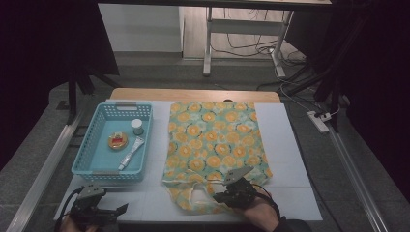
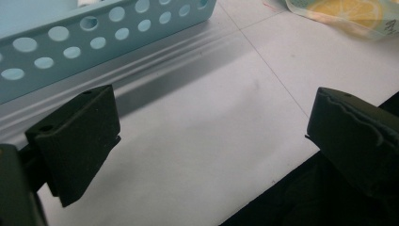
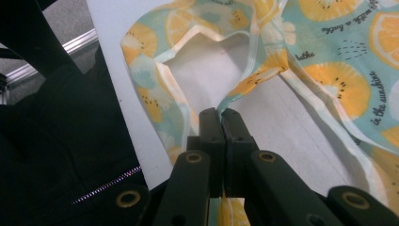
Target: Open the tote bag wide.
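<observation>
While the orange-print cloth (image 1: 212, 145) lies spread flat on the counter (image 1: 285, 140), its near edge is bunched up, and your right tongs (image 3: 220, 117) are clamped tight on a strip of that hem. Your left tongs (image 2: 207, 127) stand wide with nothing between them, over bare counter near its front edge, just beside the blue basket (image 1: 92, 150), which holds a tube, a small jar and a round tin.

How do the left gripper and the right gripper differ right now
The left gripper stands open with nothing between its jaws; the right gripper is shut on the handle of the fruit-print bag. The left one sits near the blue basket, the right one over the bag's near end. Both have black jaws.
</observation>
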`<state>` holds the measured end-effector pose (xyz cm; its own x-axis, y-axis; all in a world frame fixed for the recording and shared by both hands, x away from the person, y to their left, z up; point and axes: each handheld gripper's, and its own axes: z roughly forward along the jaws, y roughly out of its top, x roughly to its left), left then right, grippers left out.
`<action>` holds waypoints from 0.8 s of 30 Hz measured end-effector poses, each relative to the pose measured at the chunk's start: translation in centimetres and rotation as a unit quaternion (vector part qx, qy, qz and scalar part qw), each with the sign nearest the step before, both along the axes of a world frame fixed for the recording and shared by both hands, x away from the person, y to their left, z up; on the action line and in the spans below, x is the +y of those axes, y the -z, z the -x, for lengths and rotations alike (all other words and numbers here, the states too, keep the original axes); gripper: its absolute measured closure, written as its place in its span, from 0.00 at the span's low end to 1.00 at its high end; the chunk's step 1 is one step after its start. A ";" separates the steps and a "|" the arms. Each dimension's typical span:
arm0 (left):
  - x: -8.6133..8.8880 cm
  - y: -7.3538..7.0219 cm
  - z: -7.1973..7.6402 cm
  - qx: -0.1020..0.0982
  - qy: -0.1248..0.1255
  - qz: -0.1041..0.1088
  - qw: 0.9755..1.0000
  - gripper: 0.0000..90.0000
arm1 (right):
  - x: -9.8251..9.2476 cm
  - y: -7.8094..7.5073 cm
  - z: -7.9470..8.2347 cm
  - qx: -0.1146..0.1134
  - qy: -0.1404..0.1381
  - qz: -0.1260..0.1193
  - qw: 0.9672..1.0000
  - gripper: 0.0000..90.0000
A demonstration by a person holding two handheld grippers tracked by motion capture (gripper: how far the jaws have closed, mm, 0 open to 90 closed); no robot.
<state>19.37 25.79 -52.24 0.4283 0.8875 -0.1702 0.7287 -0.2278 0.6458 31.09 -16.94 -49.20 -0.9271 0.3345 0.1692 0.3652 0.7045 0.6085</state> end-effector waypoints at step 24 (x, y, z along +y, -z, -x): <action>0.1 0.0 0.0 0.000 -0.002 0.006 1.000 0.03 | -0.4 -2.8 -8.9 -0.029 0.049 -0.018 0.998 0.99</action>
